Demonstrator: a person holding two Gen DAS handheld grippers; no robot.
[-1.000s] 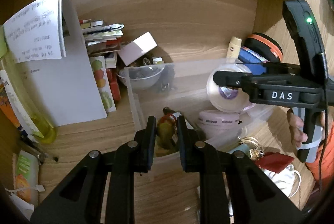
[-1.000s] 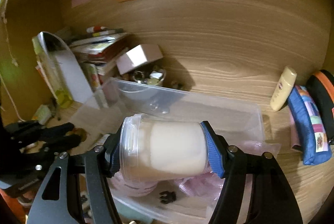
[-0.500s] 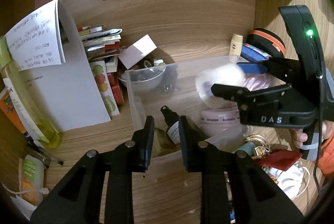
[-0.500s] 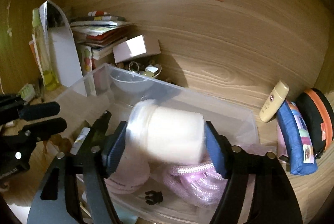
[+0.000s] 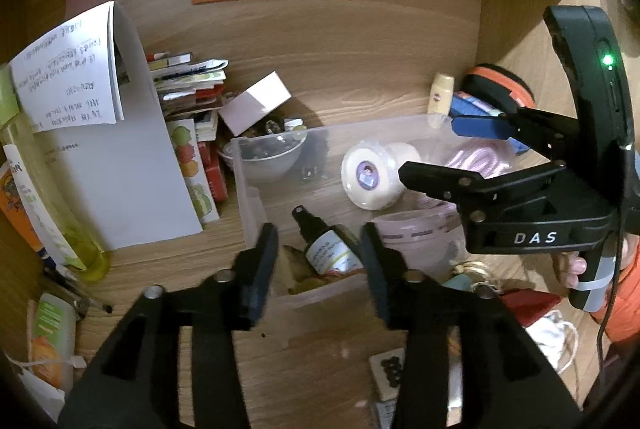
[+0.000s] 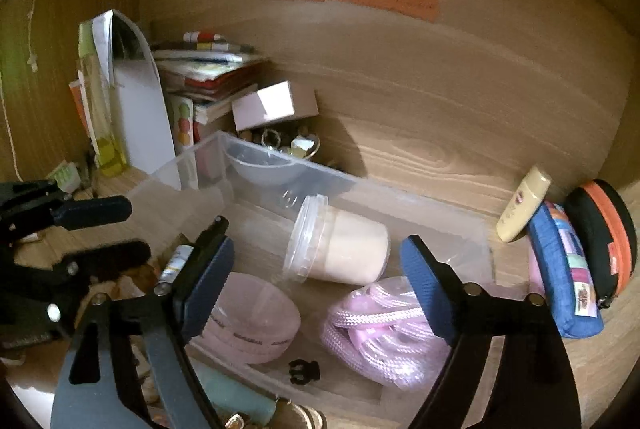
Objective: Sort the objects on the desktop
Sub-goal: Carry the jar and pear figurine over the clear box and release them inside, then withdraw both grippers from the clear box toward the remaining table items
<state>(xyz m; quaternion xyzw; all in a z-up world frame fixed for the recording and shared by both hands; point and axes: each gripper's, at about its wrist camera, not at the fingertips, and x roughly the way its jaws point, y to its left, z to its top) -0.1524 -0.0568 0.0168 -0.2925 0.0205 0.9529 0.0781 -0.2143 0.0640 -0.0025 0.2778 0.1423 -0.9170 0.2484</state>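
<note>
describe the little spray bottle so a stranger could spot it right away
Find the clear plastic bin on the wooden desk. The spray bottle lies at its near end, beside a pink bowl. It alone is dark and slim, with a black nozzle and a pale label.

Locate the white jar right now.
The jar lies on its side inside the clear bin, toward the back wall, beside the pink cord and behind the pink tub.

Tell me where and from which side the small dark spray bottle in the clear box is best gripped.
Grip the spray bottle across its labelled body, coming from above. It lies tilted in the clear box, its narrow black cap pointing to the back; the cap looks too thin for a sure hold.
</note>
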